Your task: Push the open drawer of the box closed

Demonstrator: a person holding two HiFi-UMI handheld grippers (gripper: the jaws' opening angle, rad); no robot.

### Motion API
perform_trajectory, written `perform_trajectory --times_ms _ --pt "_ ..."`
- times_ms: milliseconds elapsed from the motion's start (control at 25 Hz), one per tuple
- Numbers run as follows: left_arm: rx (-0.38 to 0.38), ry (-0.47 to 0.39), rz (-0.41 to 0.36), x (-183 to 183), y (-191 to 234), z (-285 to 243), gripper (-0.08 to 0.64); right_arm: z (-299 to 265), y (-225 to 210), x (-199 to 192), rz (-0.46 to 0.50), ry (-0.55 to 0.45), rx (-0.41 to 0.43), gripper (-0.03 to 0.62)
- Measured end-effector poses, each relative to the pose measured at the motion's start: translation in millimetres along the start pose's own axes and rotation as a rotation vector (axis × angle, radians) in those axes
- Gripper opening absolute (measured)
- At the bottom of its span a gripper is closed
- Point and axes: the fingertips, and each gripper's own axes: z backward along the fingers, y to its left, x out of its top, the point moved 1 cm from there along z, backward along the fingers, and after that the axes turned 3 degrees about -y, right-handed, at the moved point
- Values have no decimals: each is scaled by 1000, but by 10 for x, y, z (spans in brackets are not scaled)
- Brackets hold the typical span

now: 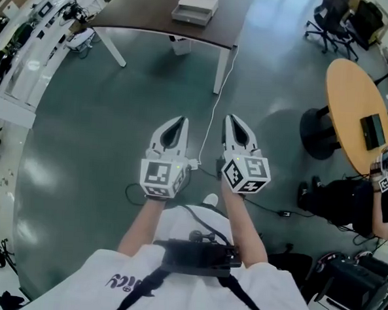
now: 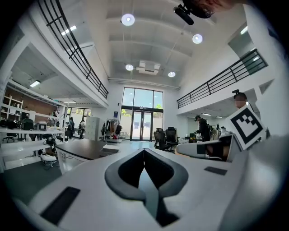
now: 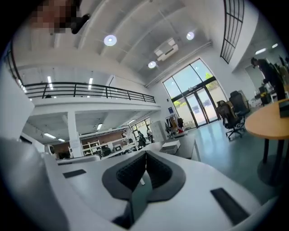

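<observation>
A white box (image 1: 195,9) lies on the dark table (image 1: 144,10) far ahead of me, its lower drawer part sticking out a little toward me. In the left gripper view the box (image 2: 109,148) is small and distant; the right gripper view also has the box (image 3: 170,145) far off. My left gripper (image 1: 181,121) and right gripper (image 1: 229,119) are held side by side over the floor, well short of the table. Both are shut with nothing between the jaws. Along the left gripper (image 2: 144,151) and the right gripper (image 3: 146,156) the dark pads meet at the tips.
White table legs (image 1: 221,71) stand between me and the box. A round wooden table (image 1: 354,108) and a seated person (image 1: 368,198) are at the right, office chairs (image 1: 333,22) at the back right. A white cable (image 1: 212,129) runs across the green floor. Shelving (image 1: 24,36) lines the left.
</observation>
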Motion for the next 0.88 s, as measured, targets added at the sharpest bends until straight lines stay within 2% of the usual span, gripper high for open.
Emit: perform_trajectory --times_ms 80,160,320,480,720,880 --pt "1 6 -4 -7 85 -3 9 -102 15 -92 -65 12 21 5" --pt "3 2 -10 30 197 -16 9 -204 55 -105 -71 14 32 5" --pt "9 -13 -16 161 491 -105 9 -463 183 -8 18 33 32 5" --pt "-7 -19 -20 273 858 -195 9 -786 528 -24 139 83 52 5" --pt "-32 -35 -6 413 1541 -242 9 -1259 1194 -131 181 69 78 5" --pt "-47 -28 14 387 1893 -263 9 -1521 1458 -172 195 50 76 5"
